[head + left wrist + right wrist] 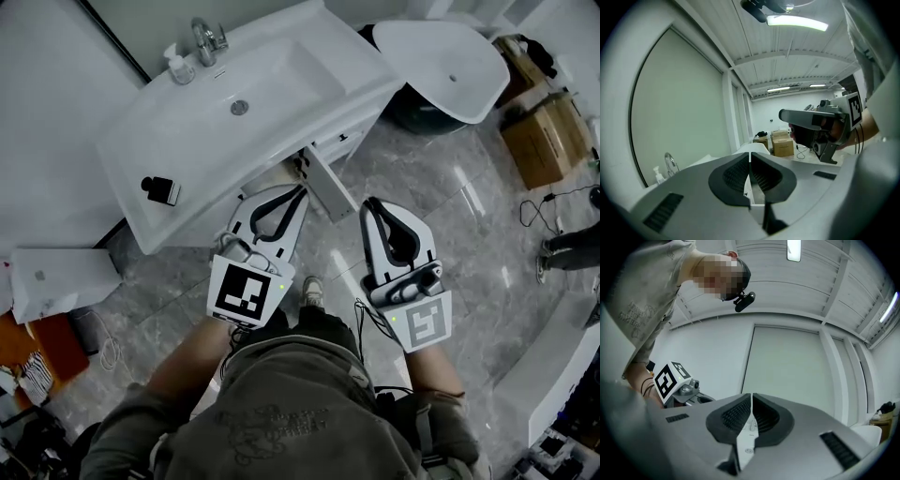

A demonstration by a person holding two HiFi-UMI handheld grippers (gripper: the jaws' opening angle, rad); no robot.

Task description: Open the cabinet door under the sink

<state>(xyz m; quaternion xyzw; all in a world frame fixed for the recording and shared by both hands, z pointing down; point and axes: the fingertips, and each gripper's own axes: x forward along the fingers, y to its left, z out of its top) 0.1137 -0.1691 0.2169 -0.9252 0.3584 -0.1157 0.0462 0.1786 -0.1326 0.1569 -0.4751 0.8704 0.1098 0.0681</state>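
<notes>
1. The left gripper (298, 194) is held low in front of the person, pointing toward the sink (187, 122). In the left gripper view its jaws are pressed together along their whole length, with nothing between them.
2. The right gripper (371, 204) is held just to the right of the left one, over the marble floor (450, 234). Its jaws are likewise fully closed and empty in the right gripper view.
3. The cabinet door (326, 184) is under the sink's near right corner. It shows as a white panel standing out from the cabinet front, seen nearly edge-on.
4. In the head view the left gripper's tip lies just beside that panel. Whether they touch cannot be told.
5. On the sink surface, a faucet (208, 39) and a soap bottle (178, 66) stand at the far edge. A small black-and-white object (161, 190) sits on the near left rim.
6. A white tub (441, 56) stands to the right of the sink, and cardboard boxes (544, 141) lie farther right.
7. A white box (56, 281) rests on the floor at the left.
8. The left gripper view is tilted upward, showing ceiling lights and the right gripper to its right.
</notes>
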